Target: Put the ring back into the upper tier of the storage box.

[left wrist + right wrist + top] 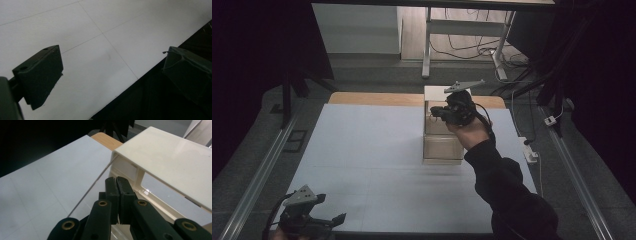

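A cream plastic cabinet with stacked compartments stands on the white mat, right of centre. My right gripper hovers at its upper part, held by a hand in a dark sleeve. In the right gripper view the jaws are pressed together with nothing between them, pointing at the cabinet's open cream frame. A thin pale line runs down from the frame's corner, left of the jaws. My left gripper rests low at the table's near left corner. Its jaws stand wide apart over the mat's edge.
A strip of wooden tabletop shows behind the mat. Metal rails run along both sides of the table. A power strip and cables lie off the right edge. A desk frame stands behind.
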A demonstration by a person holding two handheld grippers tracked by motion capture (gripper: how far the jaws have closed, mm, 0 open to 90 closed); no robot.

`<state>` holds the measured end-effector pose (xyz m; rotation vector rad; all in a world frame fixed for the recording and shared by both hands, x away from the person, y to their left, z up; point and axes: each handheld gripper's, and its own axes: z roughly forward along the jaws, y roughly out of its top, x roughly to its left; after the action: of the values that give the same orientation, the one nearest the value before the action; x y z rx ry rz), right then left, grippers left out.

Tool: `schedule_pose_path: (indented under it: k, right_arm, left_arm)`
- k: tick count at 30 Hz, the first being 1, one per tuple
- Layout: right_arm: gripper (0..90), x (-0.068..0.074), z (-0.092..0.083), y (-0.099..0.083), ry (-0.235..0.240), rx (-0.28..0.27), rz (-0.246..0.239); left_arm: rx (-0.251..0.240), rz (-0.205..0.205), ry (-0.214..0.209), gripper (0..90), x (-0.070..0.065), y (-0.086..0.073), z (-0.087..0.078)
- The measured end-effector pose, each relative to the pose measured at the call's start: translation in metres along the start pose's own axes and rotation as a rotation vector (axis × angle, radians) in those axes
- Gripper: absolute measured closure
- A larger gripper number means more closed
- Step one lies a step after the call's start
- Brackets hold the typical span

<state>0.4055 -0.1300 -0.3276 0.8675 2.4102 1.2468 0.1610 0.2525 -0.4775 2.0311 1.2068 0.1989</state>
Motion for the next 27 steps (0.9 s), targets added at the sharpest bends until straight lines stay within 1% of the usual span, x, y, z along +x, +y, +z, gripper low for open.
schedule_pose_path:
  k: [2,5,9,10,11,14,19,22,23,24,25,26,27]
  right_arm:
    - [88.3,-0.002,0.005,0.0,-0.016,0.011,-0.002]
    - [88.2,-0.003,0.009,0.0,-0.019,0.02,0.001]
    - [88.3,-0.005,0.015,0.0,-0.032,0.038,0.004]
    - [88.3,-0.006,0.016,0.0,-0.037,0.043,-0.002]
    - [88.3,-0.006,0.019,0.0,-0.043,0.054,0.0]
    - [88.2,-0.007,0.021,-0.001,-0.051,0.067,0.002]
    - [87.5,-0.005,0.026,-0.004,-0.05,0.087,-0.002]
    - [86.8,-0.005,0.027,-0.004,-0.056,0.088,-0.025]
    - [86.5,-0.005,0.026,-0.004,-0.055,0.089,-0.023]
    - [84.1,-0.004,0.026,-0.004,-0.053,0.083,-0.018]
    - [84.1,-0.004,0.026,-0.004,-0.053,0.083,-0.018]
    - [80.7,-0.005,0.025,-0.004,-0.049,0.087,-0.017]
    - [80.7,-0.005,0.025,-0.004,-0.049,0.087,-0.017]
  left_arm:
    - [0.0,0.0,-0.001,2.6,0.0,0.0,0.0]
    - [-0.001,0.0,-0.001,2.6,0.0,0.0,0.0]
    - [-0.002,0.0,-0.001,2.6,0.0,0.0,0.0]
    - [-0.002,0.0,-0.002,2.6,0.0,0.0,0.0]
    - [-0.002,0.0,-0.002,2.6,0.0,0.0,0.0]
    - [-0.003,0.001,0.0,2.6,0.0,0.0,0.0]
    - [-0.001,0.002,-0.001,2.7,0.0,0.0,0.0]
    - [-0.001,0.001,-0.001,2.6,0.0,0.0,0.0]
    - [-0.001,0.001,-0.001,2.7,0.0,0.0,0.0]
    - [0.0,0.001,-0.001,2.7,0.0,0.0,0.0]
    - [-0.001,0.001,-0.001,2.7,0.0,0.0,0.0]
    - [-0.001,0.001,-0.001,2.6,0.0,0.0,0.0]
    - [-0.001,0.001,-0.001,2.6,0.0,0.0,0.0]
